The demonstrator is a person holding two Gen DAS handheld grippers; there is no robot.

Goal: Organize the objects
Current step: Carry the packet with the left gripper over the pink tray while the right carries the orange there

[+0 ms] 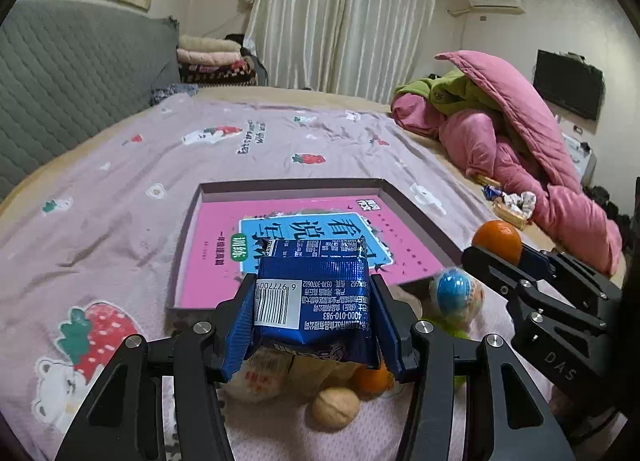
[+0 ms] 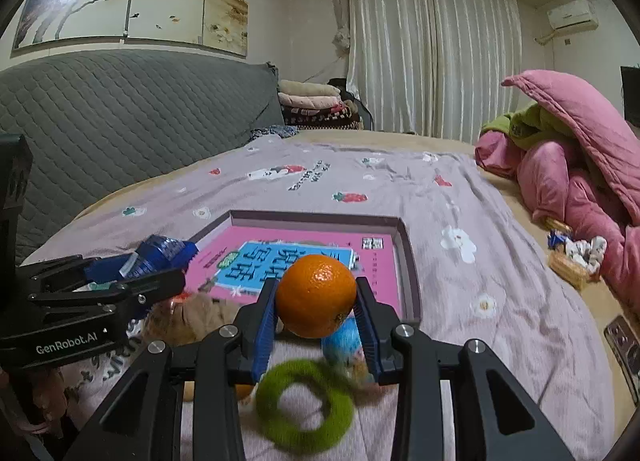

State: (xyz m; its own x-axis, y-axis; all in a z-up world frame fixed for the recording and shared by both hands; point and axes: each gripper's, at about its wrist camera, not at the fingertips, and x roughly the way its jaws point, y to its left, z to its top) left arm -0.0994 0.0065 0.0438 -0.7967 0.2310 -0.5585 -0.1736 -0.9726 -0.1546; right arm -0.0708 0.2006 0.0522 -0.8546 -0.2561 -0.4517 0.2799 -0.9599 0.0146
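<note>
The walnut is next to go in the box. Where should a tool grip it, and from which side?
Grip the walnut across its round middle, coming from above: it lies on the bedspread with an orange close beside it, so its top is freest.

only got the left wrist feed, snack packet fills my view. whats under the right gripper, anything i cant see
Observer: A fuzzy green ring lies on the bedsheet just below the right gripper; your feed shows only a sliver of it.
Operator: and is the orange seated properly
Observer: Yes, the orange sits squarely between both blue pads, held above the sheet.
Operator: anything off to the right of the box
Observer: A small basket of wrapped bits rests against the pink quilt, apart from the shallow box with the pink book.
</note>
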